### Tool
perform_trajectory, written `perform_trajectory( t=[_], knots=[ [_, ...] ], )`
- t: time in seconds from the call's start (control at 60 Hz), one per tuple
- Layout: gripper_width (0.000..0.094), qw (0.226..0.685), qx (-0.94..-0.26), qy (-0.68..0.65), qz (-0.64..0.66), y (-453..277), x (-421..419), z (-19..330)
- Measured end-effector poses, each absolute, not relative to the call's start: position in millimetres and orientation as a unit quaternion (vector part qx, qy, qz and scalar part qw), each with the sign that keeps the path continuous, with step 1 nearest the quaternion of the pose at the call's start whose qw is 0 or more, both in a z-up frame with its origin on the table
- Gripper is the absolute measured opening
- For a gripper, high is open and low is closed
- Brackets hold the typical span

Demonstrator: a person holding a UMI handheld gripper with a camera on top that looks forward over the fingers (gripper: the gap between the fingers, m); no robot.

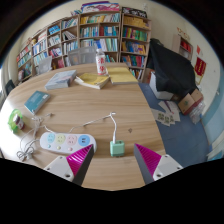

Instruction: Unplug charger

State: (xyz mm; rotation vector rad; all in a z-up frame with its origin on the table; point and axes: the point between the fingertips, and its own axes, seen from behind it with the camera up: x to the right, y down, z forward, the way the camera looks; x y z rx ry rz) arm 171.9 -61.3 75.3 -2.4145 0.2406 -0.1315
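A small green charger (117,148) stands on the wooden table (90,105) between my two fingers, a little ahead of the tips, with a gap at each side. A thin white cable (105,120) runs from its top across the table. A white power strip (66,142) with coloured buttons lies just left of the charger, beyond my left finger. My gripper (114,160) is open, and its pink pads (80,156) flank the charger without touching it.
On the table lie books (92,80), a white bottle (100,64), a blue book (36,101) and a green object (15,120). Bookshelves (100,30) line the far wall. A dark chair (170,70) stands to the right.
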Motion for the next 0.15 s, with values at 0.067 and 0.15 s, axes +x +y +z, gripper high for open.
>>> perform_trajectory(
  t=[0.067,0.15],
  knots=[
    [0.0851,0.36,-0.926,0.099,-0.057,-79.5,170.1,91.5],
    [0.0848,0.374,-0.919,0.11,-0.055,-107.2,168.9,112.2]
  ],
)
